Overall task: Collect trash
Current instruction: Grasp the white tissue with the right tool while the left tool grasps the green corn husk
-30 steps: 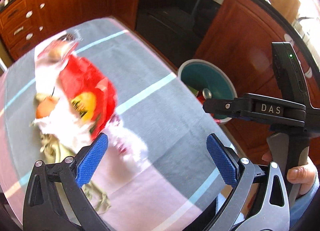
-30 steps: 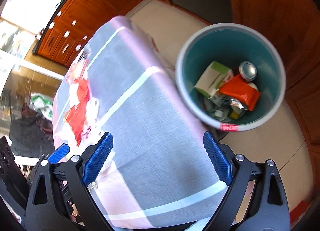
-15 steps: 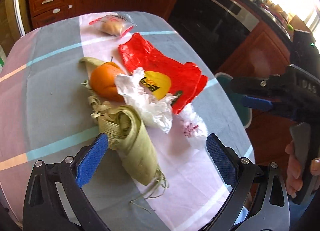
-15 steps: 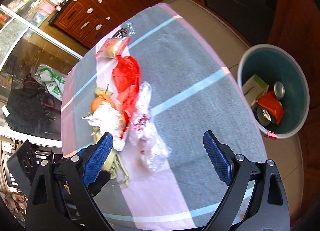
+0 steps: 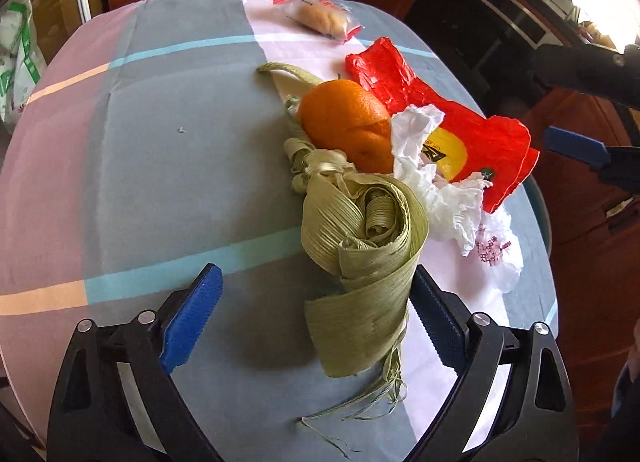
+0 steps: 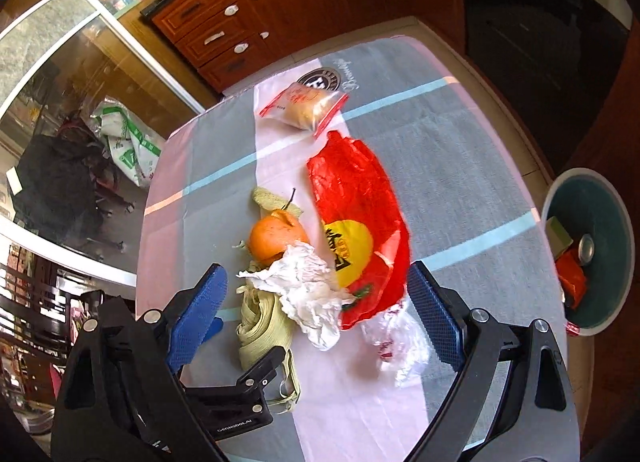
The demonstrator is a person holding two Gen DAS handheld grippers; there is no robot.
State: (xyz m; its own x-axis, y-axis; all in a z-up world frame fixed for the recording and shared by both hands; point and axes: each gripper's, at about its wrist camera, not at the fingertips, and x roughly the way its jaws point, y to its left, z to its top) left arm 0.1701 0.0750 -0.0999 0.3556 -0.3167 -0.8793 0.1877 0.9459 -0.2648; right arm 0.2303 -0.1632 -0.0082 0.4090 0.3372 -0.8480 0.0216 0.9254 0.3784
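Both tools [image 5: 316, 316] [image 6: 318, 304] open, leaf wrapper [image 5: 360, 246] between

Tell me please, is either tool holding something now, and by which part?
Nothing is held. The left tool is open, its jaws just closing slightly around the green leaf wrapper without pressing it. The right tool is open above the trash.

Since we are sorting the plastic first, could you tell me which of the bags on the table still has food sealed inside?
The clear red-edged packet at the table's far end, holding a bun. The red bag and the thin white bag lie crumpled and empty.
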